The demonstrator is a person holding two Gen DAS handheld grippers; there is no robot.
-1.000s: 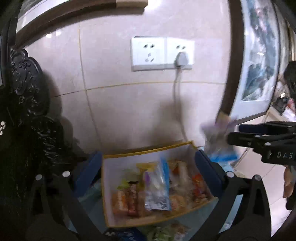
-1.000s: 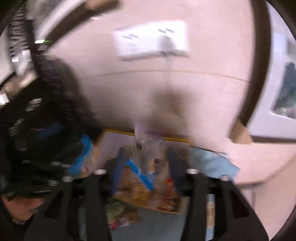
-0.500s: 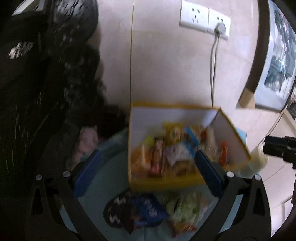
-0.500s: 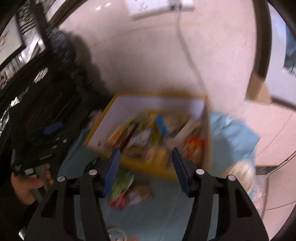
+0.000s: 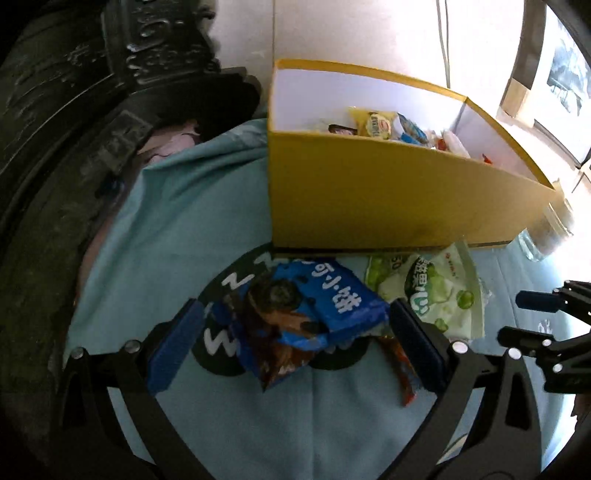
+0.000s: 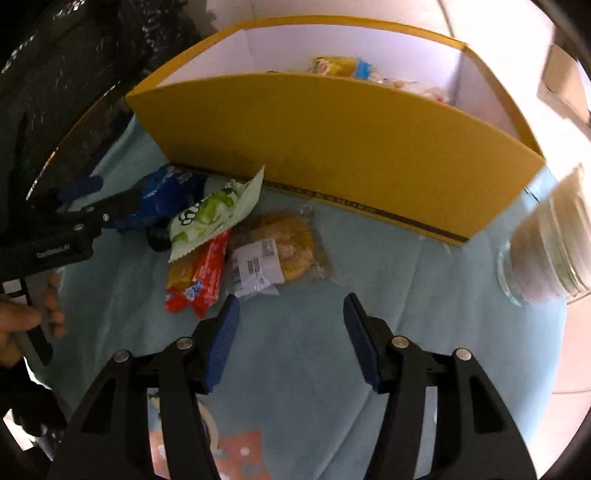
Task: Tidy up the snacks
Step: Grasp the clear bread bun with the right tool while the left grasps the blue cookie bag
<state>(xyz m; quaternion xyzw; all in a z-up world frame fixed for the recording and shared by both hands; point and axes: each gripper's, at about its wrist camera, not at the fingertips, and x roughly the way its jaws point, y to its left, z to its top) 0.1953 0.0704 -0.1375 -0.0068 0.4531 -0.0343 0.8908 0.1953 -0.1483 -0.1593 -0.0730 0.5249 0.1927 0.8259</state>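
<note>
Yellow box (image 5: 388,199) walls off loose snacks; left gripper (image 5: 295,347) straddles blue packet (image 5: 317,306), unclamped; right gripper (image 6: 290,343) apart.

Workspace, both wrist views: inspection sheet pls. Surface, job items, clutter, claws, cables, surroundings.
Surface: teal cloth, wrinkled.
Job's things: yellow box part-filled with snacks; outside it, in front: blue pack, green pack, red pack, clear cookie pack.
Clutter: glass jar right of the box.
Claws: left claw open, straddling the blue pack; right claw open, empty, short of the cookie pack.
Cables: white cord down the wall behind the box.
Surroundings: tiled wall, dark carved furniture at left.
</note>
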